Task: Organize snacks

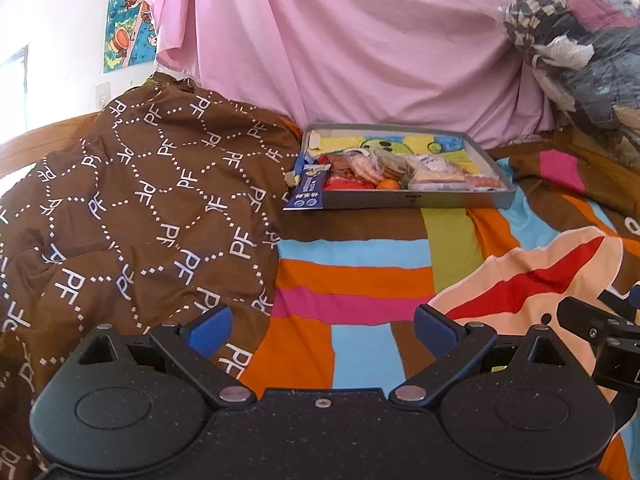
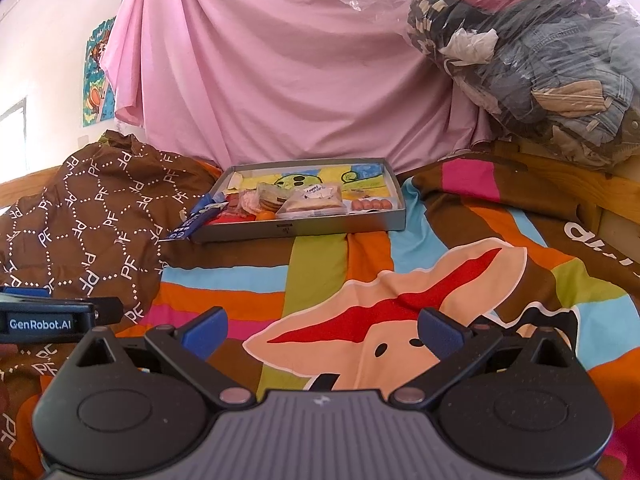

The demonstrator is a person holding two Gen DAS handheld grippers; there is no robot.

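Far back on the striped bedspread (image 1: 360, 276), against the pink sheet (image 1: 340, 52), sits the shallow grey tray (image 1: 460, 200), long axis running left to right, snacks heaped in its near half. Over the tray's left corner a blue snack packet (image 1: 308, 192) leans, its length sloping down and outward onto the brown PF quilt (image 1: 140, 184). Left gripper (image 1: 322, 326) hovers low, jaws spread wide, empty. Right gripper (image 2: 322, 330), just beside it, also gapes, holding nothing.

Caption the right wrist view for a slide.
Open right gripper hovers over a striped bedspread, facing a snack-filled tray with a blue packet overhanging its corner.
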